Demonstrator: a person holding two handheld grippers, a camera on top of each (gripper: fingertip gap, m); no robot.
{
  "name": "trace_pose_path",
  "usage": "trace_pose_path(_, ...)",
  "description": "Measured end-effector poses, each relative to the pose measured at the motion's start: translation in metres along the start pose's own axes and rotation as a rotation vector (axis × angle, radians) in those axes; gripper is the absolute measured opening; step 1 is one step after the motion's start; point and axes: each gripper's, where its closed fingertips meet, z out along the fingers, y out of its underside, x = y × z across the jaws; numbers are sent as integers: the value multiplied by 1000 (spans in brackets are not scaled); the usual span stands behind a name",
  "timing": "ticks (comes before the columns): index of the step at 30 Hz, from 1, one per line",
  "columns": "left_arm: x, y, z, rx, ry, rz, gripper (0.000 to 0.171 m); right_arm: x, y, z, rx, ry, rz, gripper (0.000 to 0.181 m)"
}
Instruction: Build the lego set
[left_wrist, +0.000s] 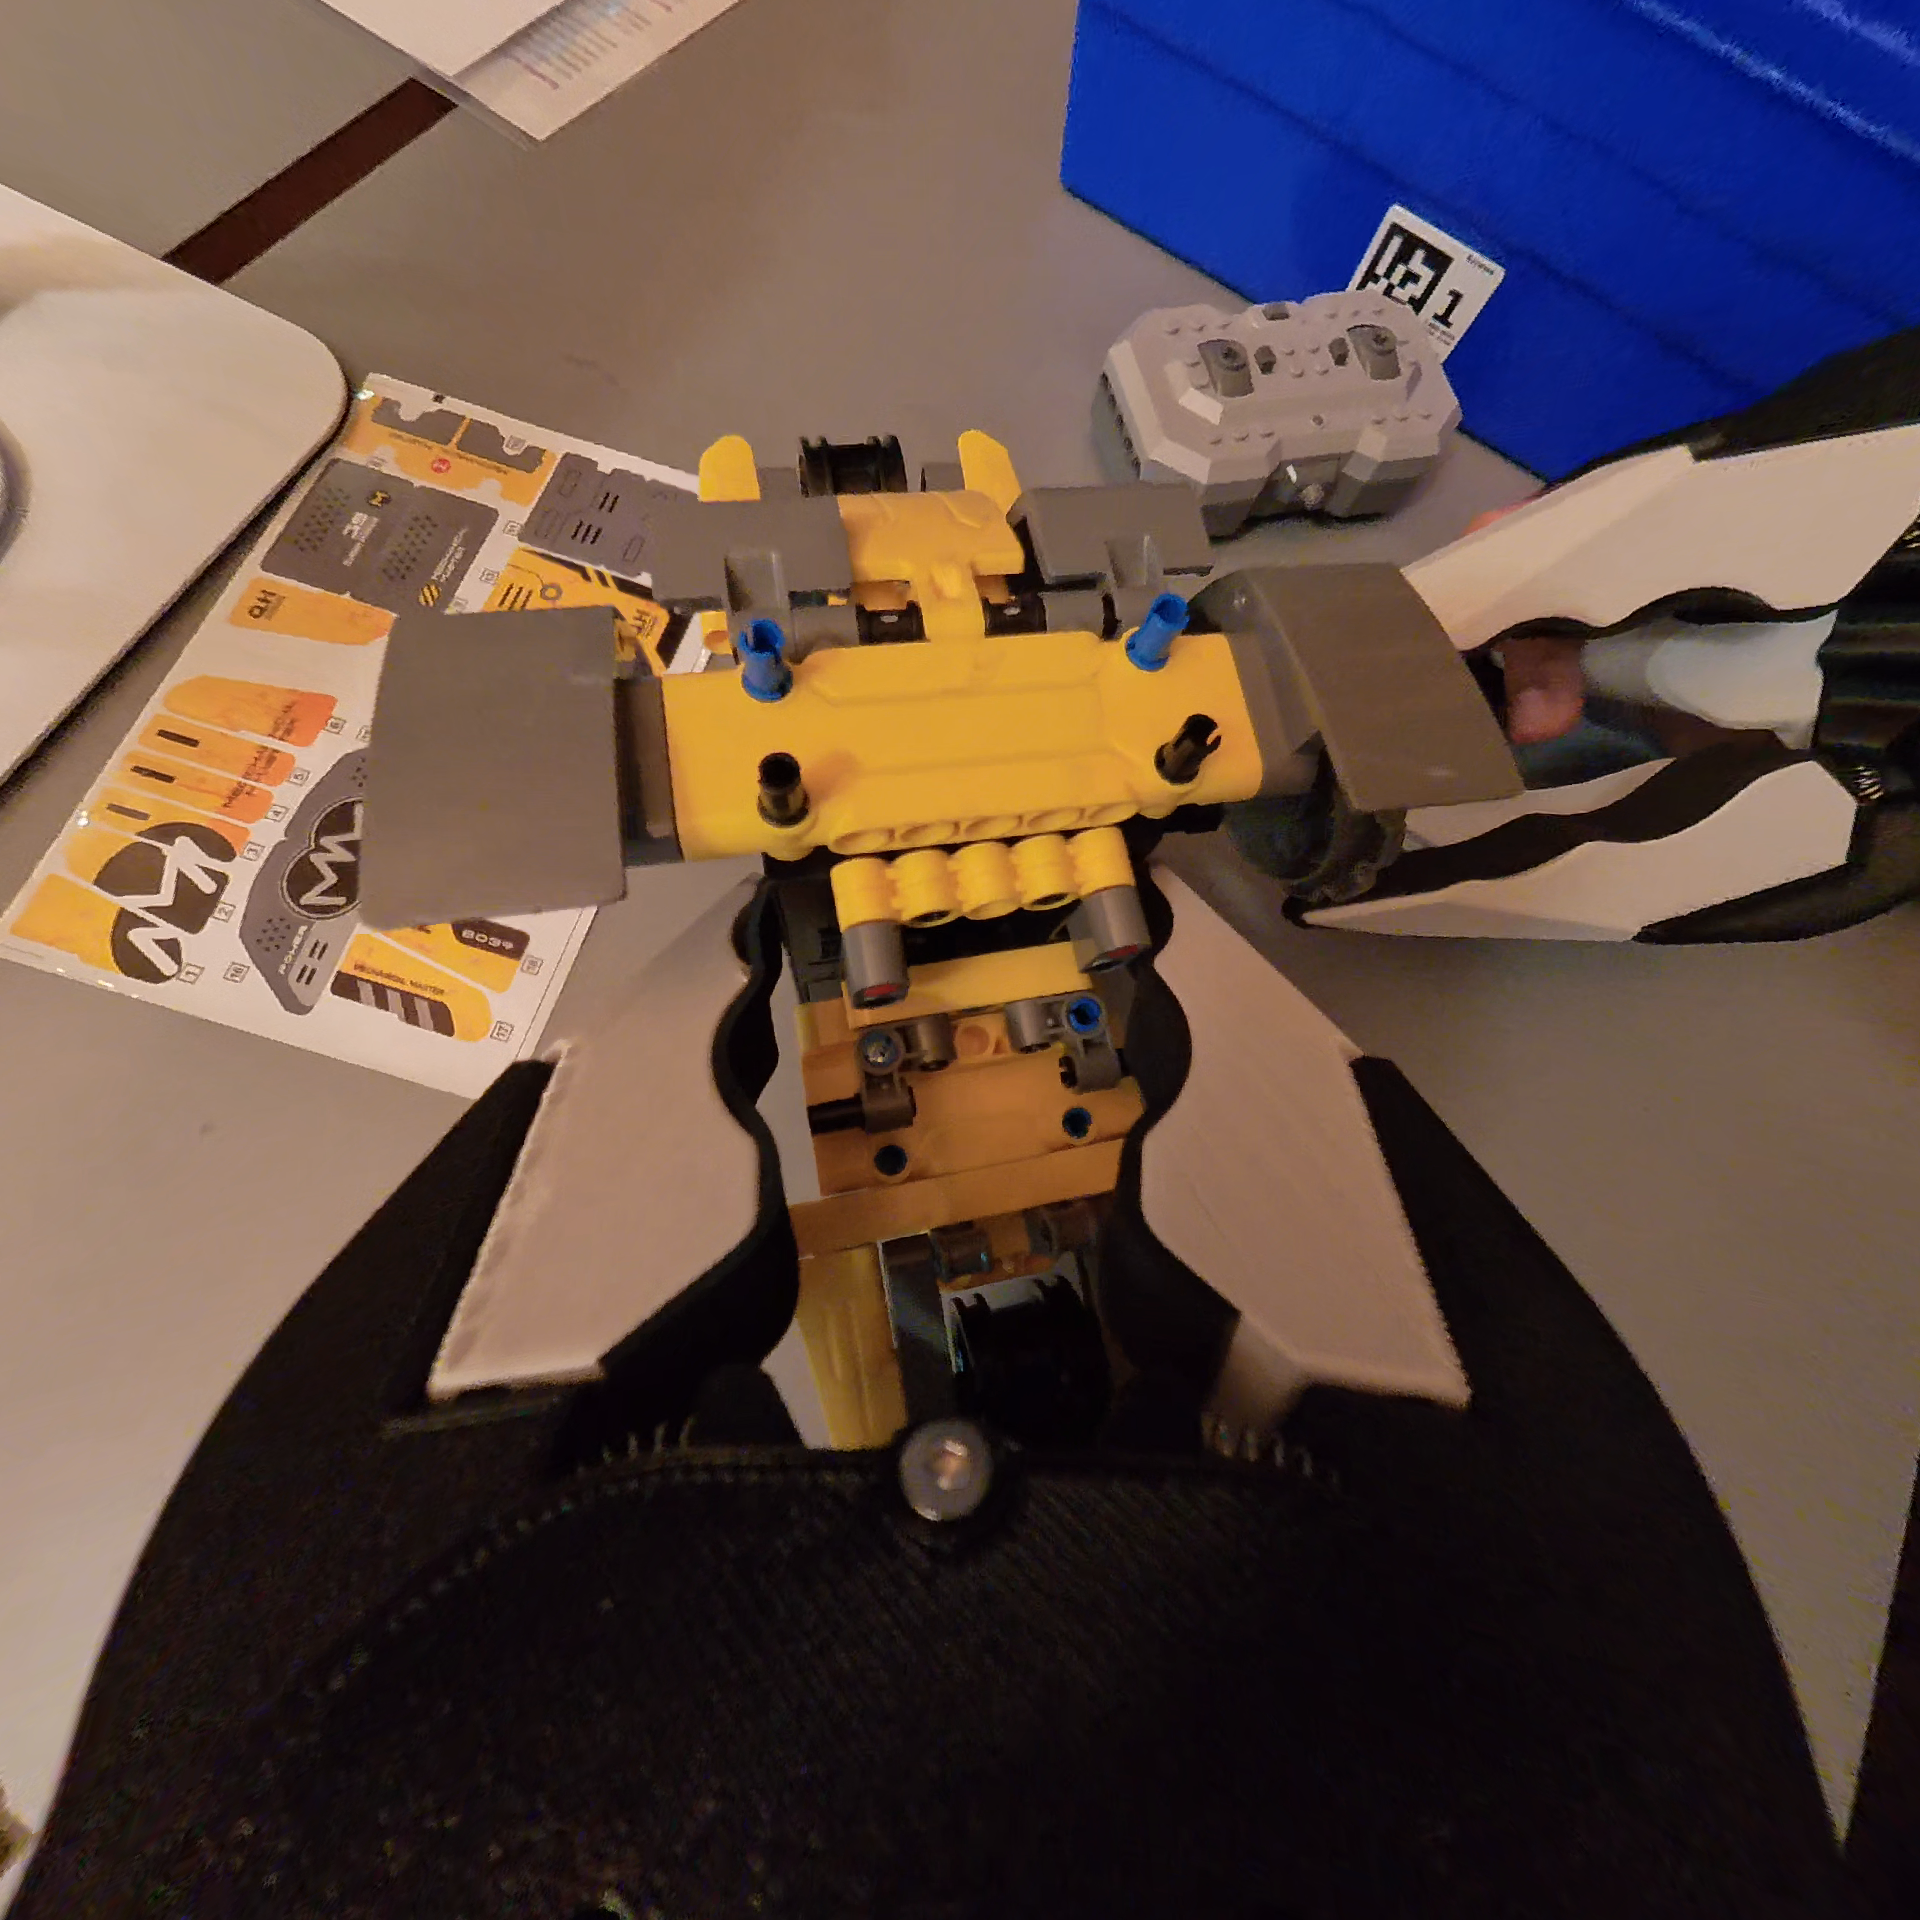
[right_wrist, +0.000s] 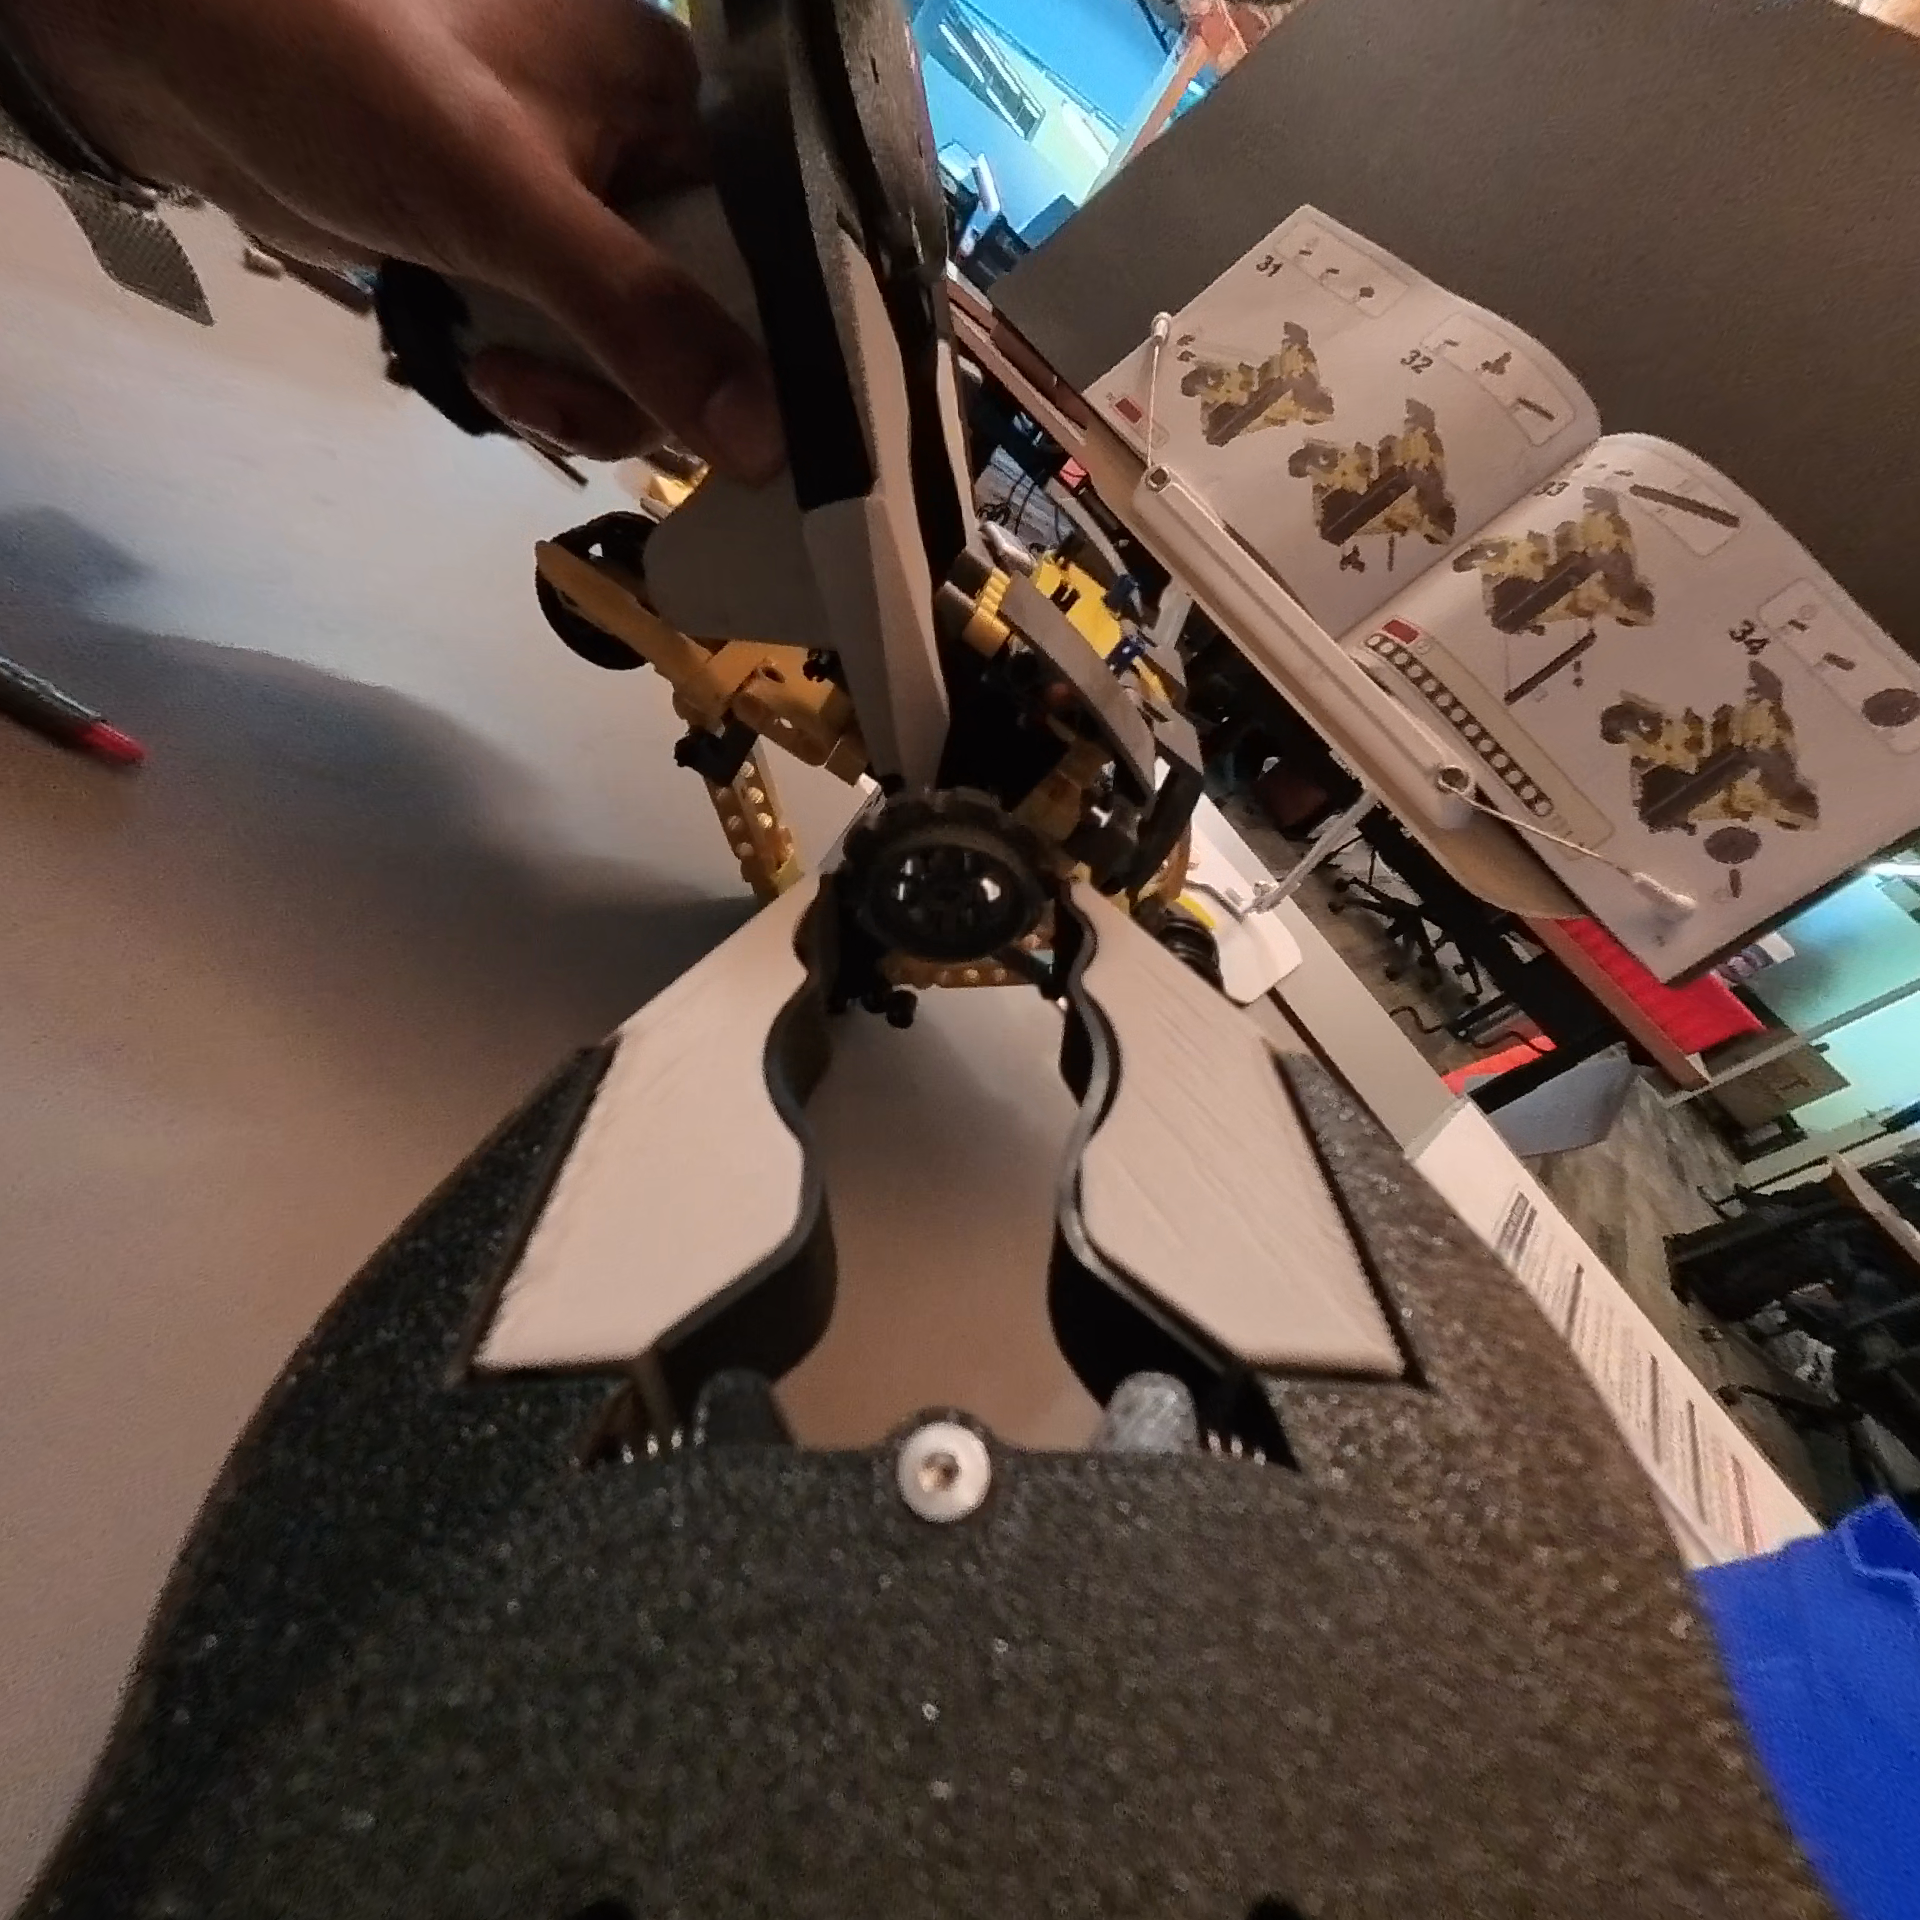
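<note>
A yellow and grey brick-built vehicle (left_wrist: 956, 727) with grey mudguards is held above the grey table. My left gripper (left_wrist: 956, 904) is shut on its narrow yellow chassis; both white fingers press its sides. My right gripper (left_wrist: 1361, 748) comes in from the right and is closed around a black wheel (left_wrist: 1335, 847) under the right mudguard (left_wrist: 1361, 686). In the right wrist view the wheel (right_wrist: 940, 894) sits between my right gripper's (right_wrist: 940, 920) fingertips, against the vehicle (right_wrist: 748, 686). A hand (right_wrist: 436, 208) holds the left gripper there, one finger (right_wrist: 894, 623) pointing down.
A sticker sheet (left_wrist: 260, 727) lies left of the vehicle beside a white tray (left_wrist: 125, 468). A grey control unit (left_wrist: 1278, 416) and a marker card (left_wrist: 1423, 275) stand before a blue bin (left_wrist: 1507, 156). An open instruction booklet (right_wrist: 1455, 520) rests on a stand. A red-tipped pen (right_wrist: 73, 717) lies on the table.
</note>
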Motion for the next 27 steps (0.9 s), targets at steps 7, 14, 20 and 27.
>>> trace_pose_path(7,2,3,-4,6,-29,8,63,-4,-1,0,5,-8,-18,41)
trace_pose_path(14,2,5,-6,11,-62,-1,62,-6,-3,-2,30,-14,-47,40)
trace_pose_path(20,2,6,-7,23,-66,2,62,-5,-2,-1,32,-7,-57,40)
trace_pose_path(27,3,5,-7,43,-81,25,62,-7,-3,-4,64,-9,-94,41)
